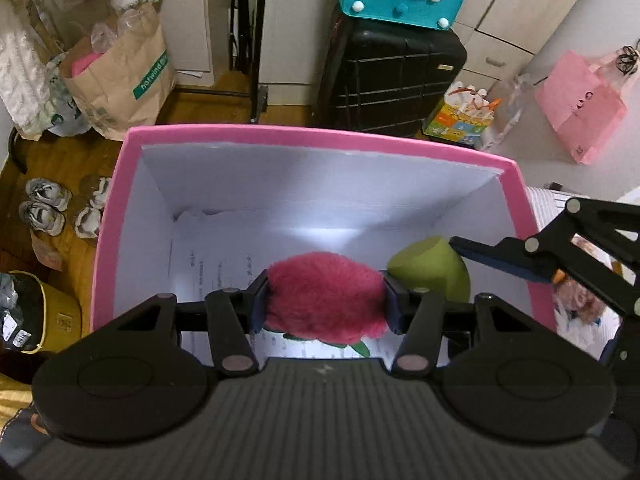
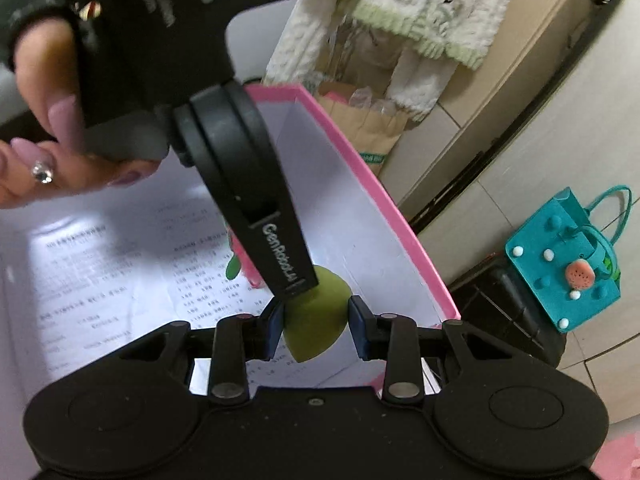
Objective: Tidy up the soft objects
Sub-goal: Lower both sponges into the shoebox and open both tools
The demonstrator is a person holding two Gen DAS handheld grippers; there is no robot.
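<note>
While both toys hang over the pink-rimmed white cardboard box (image 1: 525,216) (nothing dropped yet, I'd judge), the left hand-held gripper (image 1: 326,300) clamps a fuzzy magenta plush (image 1: 325,294) and the right hand-held gripper (image 2: 316,322) sits around a green foam teardrop (image 2: 316,320), left pad touching, right pad just clear.

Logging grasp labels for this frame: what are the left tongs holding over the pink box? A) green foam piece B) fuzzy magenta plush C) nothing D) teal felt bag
B: in the left wrist view the left tongs are clamped on both sides of the fuzzy magenta plush above the pink box; the green foam piece sits between the right tongs.
</note>
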